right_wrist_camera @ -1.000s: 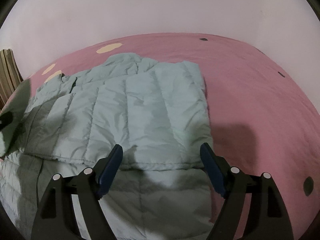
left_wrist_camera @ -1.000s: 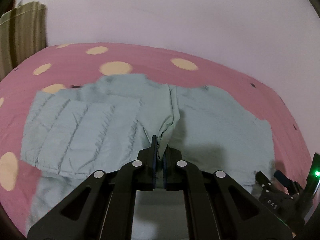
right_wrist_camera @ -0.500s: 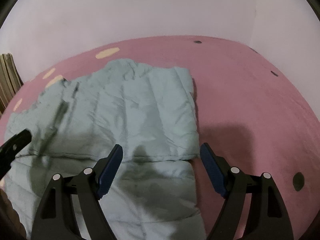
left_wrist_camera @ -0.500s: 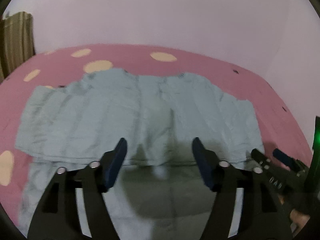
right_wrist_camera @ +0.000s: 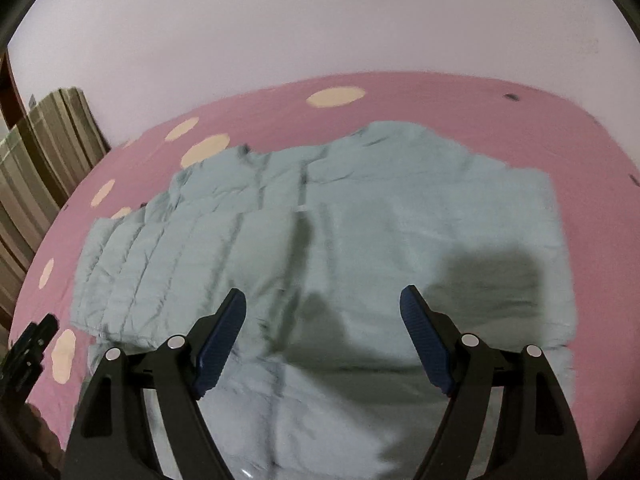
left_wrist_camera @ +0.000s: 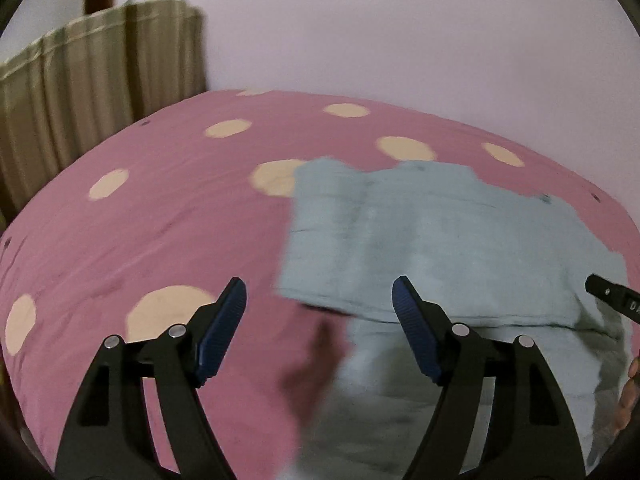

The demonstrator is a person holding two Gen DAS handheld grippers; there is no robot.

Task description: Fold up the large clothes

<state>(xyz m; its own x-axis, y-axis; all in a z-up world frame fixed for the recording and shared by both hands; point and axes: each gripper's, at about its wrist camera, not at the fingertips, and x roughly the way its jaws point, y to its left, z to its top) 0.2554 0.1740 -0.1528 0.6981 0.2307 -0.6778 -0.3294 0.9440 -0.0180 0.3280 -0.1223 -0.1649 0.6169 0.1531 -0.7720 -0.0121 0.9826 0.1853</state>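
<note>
The left tongs [left_wrist_camera: 318, 328] stood wide open and empty; a second earlier they had been clamped on a ridge of the jacket [right_wrist_camera: 320, 264], and half a second earlier they already gaped over its middle. The cloth was thus let go, and the camera had swung left: between the left fingers lay bare pink sheet [left_wrist_camera: 160, 232], with the jacket's left edge just beyond and to the right of them. The right tongs [right_wrist_camera: 322, 328] were open and empty too, as in both earlier pictures, hovering above the jacket's near half.

I judged that one fold was laid: an upper layer ended in a straight hem just ahead of both pairs of tongs, a lower layer running on beneath them. The next grip probably belonged at the left edge.

Only the left view showed the jacket's left border against the sheet, and a curtain [left_wrist_camera: 100, 92] far left. Only the right view showed the whole quilted jacket, its far collar and its right edge.
</note>
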